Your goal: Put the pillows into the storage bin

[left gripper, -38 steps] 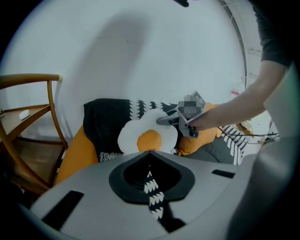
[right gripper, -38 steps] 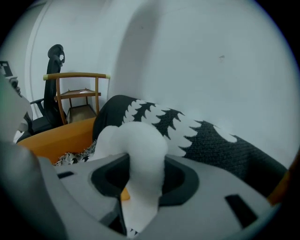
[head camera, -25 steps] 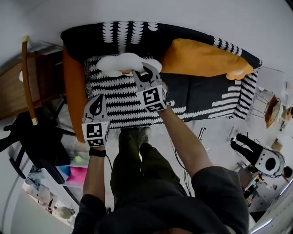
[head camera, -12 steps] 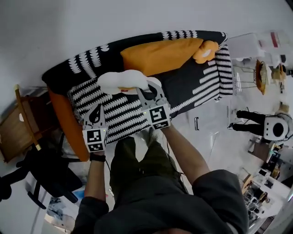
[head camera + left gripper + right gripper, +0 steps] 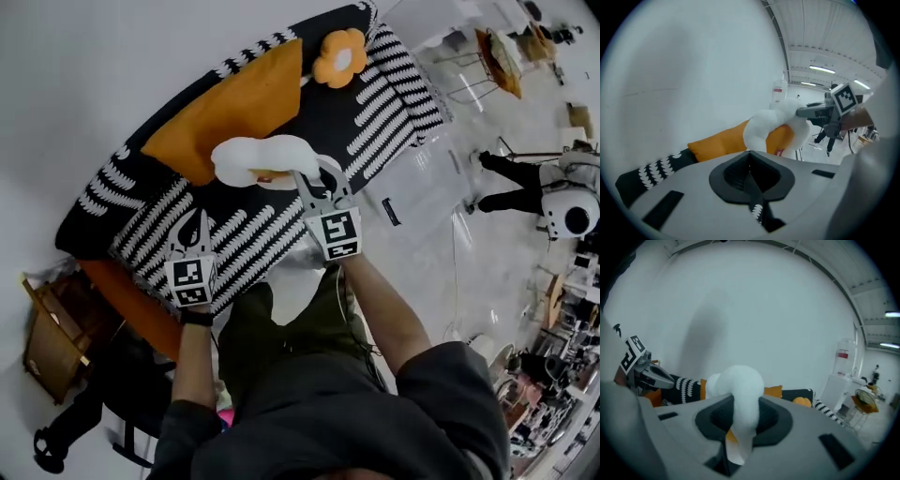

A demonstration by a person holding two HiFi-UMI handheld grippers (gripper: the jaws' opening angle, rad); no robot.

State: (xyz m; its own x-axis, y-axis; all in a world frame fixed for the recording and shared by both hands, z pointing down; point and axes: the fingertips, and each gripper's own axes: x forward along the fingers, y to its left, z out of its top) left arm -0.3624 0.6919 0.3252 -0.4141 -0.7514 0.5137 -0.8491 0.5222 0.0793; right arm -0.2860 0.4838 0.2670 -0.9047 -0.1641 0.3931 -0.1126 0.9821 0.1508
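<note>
One-handed, pinching soft, featherlight white cloud-shaped plush pillow at its five-o'clock edge with right gripper; left gripper closed, empty

A large cushion is laid on the sofa, a flower pillow beside it; a cloud pillow is held before them.

A black-and-white patterned sofa stands against a white wall on pale floor.

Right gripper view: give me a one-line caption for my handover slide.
Right gripper shut on a white pillow, held up before the black-and-white sofa and an orange pillow.
</note>
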